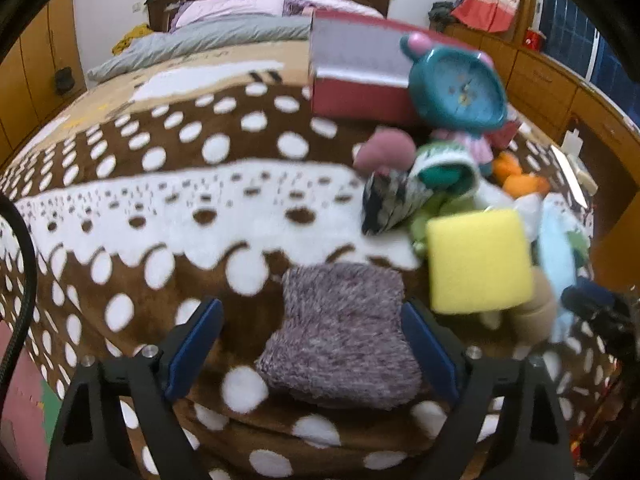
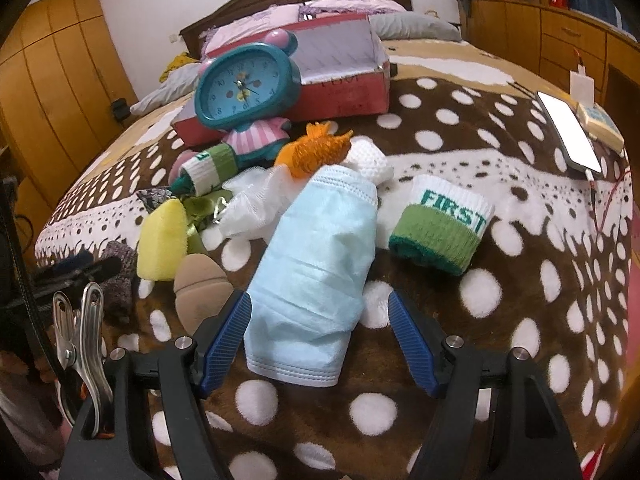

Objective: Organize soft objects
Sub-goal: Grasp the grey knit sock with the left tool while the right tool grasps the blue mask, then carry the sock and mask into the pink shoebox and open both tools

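A fuzzy purple sock point(image 1: 340, 332) lies on the spotted brown blanket point(image 1: 160, 240), between the fingers of my left gripper point(image 1: 310, 312), which is open; the right pad is at the sock's edge and the left pad stands apart from it. In the right wrist view a light blue face mask point(image 2: 316, 272) lies between the fingers of my right gripper point(image 2: 319, 300), also open. Around them lie a yellow sponge point(image 1: 478, 260) point(image 2: 164, 236), a green and white wristband point(image 2: 440, 228), a white mesh puff point(image 2: 256, 200) and an orange knit piece point(image 2: 316, 150).
An open red box point(image 1: 356, 72) point(image 2: 344, 76) stands further up the bed, with a teal doll-shaped clock point(image 1: 460, 88) point(image 2: 244, 84) in front of it. A phone point(image 2: 568, 132) lies at the right edge. A beige pad point(image 2: 202, 280) sits left of the mask. Wooden cabinets line both sides.
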